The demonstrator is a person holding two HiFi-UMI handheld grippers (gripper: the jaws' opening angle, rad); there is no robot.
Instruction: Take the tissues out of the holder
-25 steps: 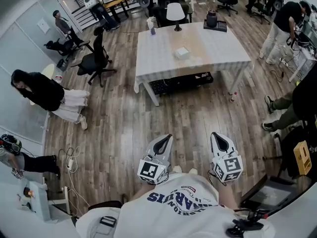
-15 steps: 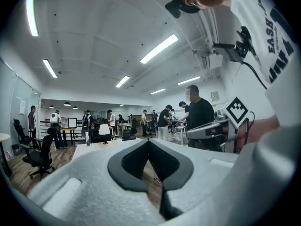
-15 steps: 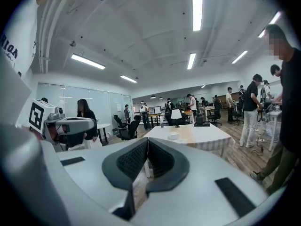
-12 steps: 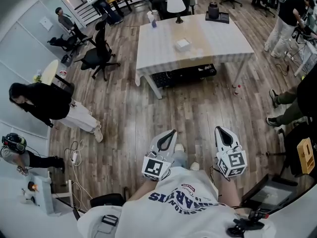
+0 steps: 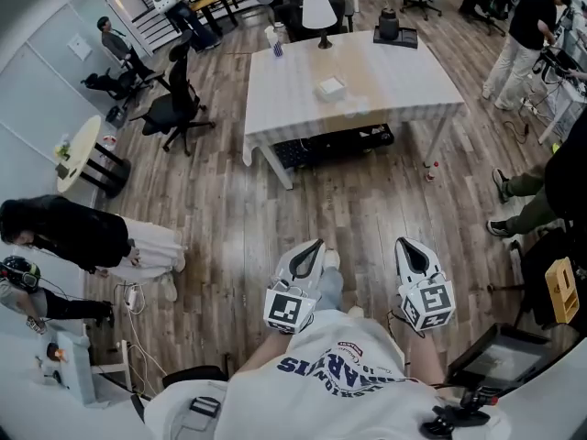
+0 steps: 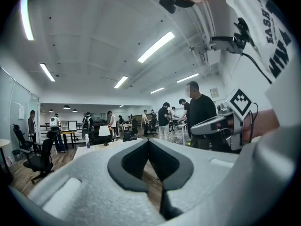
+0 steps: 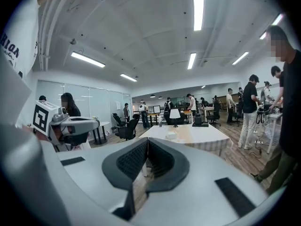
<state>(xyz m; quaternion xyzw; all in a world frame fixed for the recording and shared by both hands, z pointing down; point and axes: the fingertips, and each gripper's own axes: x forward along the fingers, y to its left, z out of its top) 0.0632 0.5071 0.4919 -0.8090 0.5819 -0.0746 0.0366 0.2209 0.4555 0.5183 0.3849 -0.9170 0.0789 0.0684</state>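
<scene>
The tissue holder is a small white box on the white table, far ahead of me; it also shows small in the right gripper view. My left gripper and right gripper are held close to my body, over the wooden floor and well short of the table. Both point level toward the table. The left gripper's dark pads meet with nothing between them. On the right gripper the jaws are also closed and empty.
On the table stand a white lamp, a black jar on a tray and a cup. A black office chair stands left of it. People stand at the right and left. Cables lie on the floor.
Both grippers have drifted slightly and stay shut near my body. The person in black at the left has walked toward the lower left. A round side table has come into view.
</scene>
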